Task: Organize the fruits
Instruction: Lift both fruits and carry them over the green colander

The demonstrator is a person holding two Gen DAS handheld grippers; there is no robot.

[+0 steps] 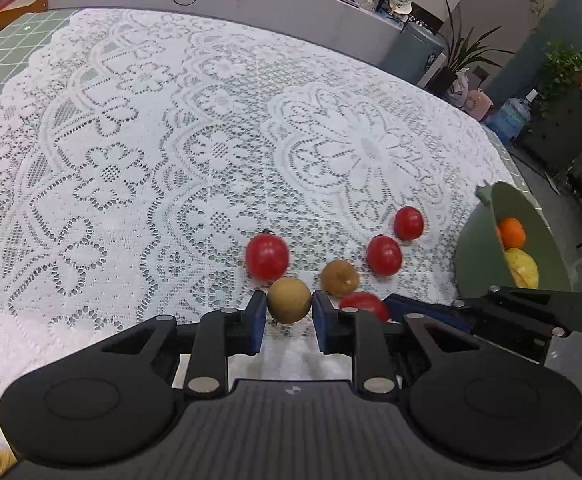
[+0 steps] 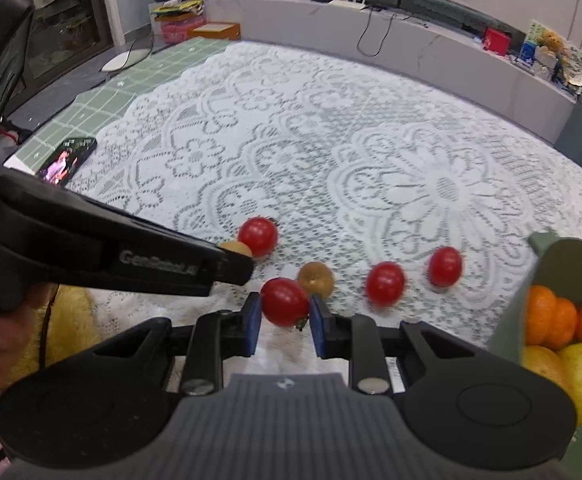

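The left gripper (image 1: 289, 307) is reaching low over the lace tablecloth (image 1: 171, 152), and a brown fruit (image 1: 289, 300) is sitting between its two blue pads (image 1: 257, 320). Both pads are lying right against the fruit's sides, so the gripper is closing on it. Just beyond it a red tomato (image 1: 267, 256) is resting on the cloth, nearly touching the brown fruit from behind. To the right a second brown fruit (image 1: 339, 278) is lying near the right pad, with two more tomatoes (image 1: 384, 255) (image 1: 409, 223) lined up farther out toward the green bowl (image 1: 479, 256). The bowl is standing at the cloth's right edge, holding an orange (image 1: 511, 233) and a yellow fruit (image 1: 523, 268).

The right gripper (image 2: 285, 312) is coming in just beside the left one, and it is holding another red tomato (image 2: 285, 302) between its own blue pads (image 2: 254, 322). The left pad is touching the tomato; at the right pad a sliver of gap may be showing, but motion blur makes that uncertain. The tomato is sitting at the very tips of the fingers. From this view the bowl (image 2: 571, 264) is lying close on the right, well apart from the gripped tomato, and a phone (image 2: 68, 159) is lying at the far left edge of the table.
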